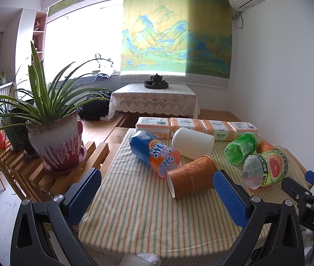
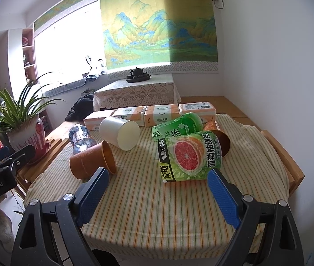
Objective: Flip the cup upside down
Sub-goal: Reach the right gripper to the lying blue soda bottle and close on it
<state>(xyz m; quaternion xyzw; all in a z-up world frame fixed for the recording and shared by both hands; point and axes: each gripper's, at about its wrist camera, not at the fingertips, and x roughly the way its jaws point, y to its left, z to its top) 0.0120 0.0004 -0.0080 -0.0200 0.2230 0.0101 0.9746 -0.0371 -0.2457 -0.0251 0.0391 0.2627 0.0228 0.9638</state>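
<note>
A brown paper cup (image 1: 192, 175) (image 2: 92, 159) lies on its side on the striped cloth, its mouth toward the near edge. A white cup (image 1: 192, 143) (image 2: 120, 133) lies on its side behind it. A second brown cup (image 2: 222, 140) (image 1: 265, 147) lies behind the grapefruit bottle. My left gripper (image 1: 157, 196) is open, its right pad close to the brown cup, nothing between the fingers. My right gripper (image 2: 157, 192) is open too, hanging over the cloth in front of the grapefruit bottle (image 2: 189, 156), with the brown cup just beyond its left finger.
Lying bottles crowd the cloth: blue-orange (image 1: 154, 151), green tea (image 2: 179, 126) and grapefruit (image 1: 265, 168). Tissue packs (image 1: 197, 127) line the back edge. A potted plant (image 1: 55, 141) stands on a slatted wooden stand at the left. The near strip of cloth (image 2: 157, 217) is bare.
</note>
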